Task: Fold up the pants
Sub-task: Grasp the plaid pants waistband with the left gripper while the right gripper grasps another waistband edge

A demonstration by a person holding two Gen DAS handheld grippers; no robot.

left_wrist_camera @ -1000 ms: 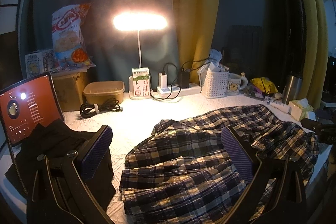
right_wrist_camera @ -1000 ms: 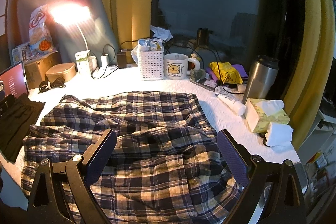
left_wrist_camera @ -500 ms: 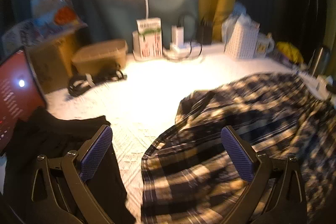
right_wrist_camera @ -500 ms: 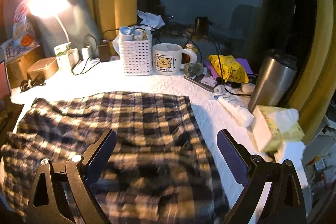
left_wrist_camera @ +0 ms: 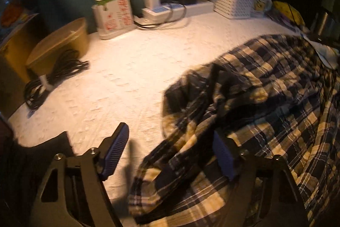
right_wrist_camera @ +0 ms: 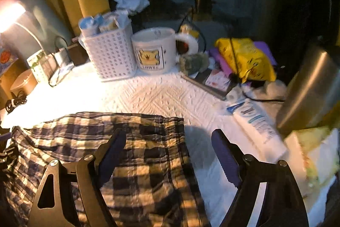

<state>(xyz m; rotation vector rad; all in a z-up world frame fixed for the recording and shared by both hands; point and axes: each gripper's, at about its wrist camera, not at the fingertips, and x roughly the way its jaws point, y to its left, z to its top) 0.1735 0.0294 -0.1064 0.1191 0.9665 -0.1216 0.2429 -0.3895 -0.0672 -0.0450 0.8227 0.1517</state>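
Dark blue and yellow plaid pants [left_wrist_camera: 265, 103] lie rumpled on the white quilted surface [left_wrist_camera: 131, 69]. In the left wrist view my left gripper [left_wrist_camera: 170, 154] hangs over the pants' left end, jaws closing; a fold of plaid cloth lies between them, and the pads do not press on it. In the right wrist view the pants [right_wrist_camera: 136, 154] show a gathered edge at the right. My right gripper [right_wrist_camera: 167, 154] straddles that edge with its jaws closing, left finger over the cloth, right finger over the bare quilt; nothing is pinched.
Along the back stand a white basket [right_wrist_camera: 110, 54], a bear mug [right_wrist_camera: 155, 50], a steel tumbler [right_wrist_camera: 312, 88], a tube [right_wrist_camera: 255, 118] and tissues [right_wrist_camera: 314, 152]. Left: brown tub [left_wrist_camera: 61, 44], coiled black cable [left_wrist_camera: 53, 78], power strip [left_wrist_camera: 170, 11], black garment [left_wrist_camera: 31, 163].
Both grippers have dropped and tilted down toward the pants' two ends. Their jaws have narrowed a little. The lamp has left the left wrist view.
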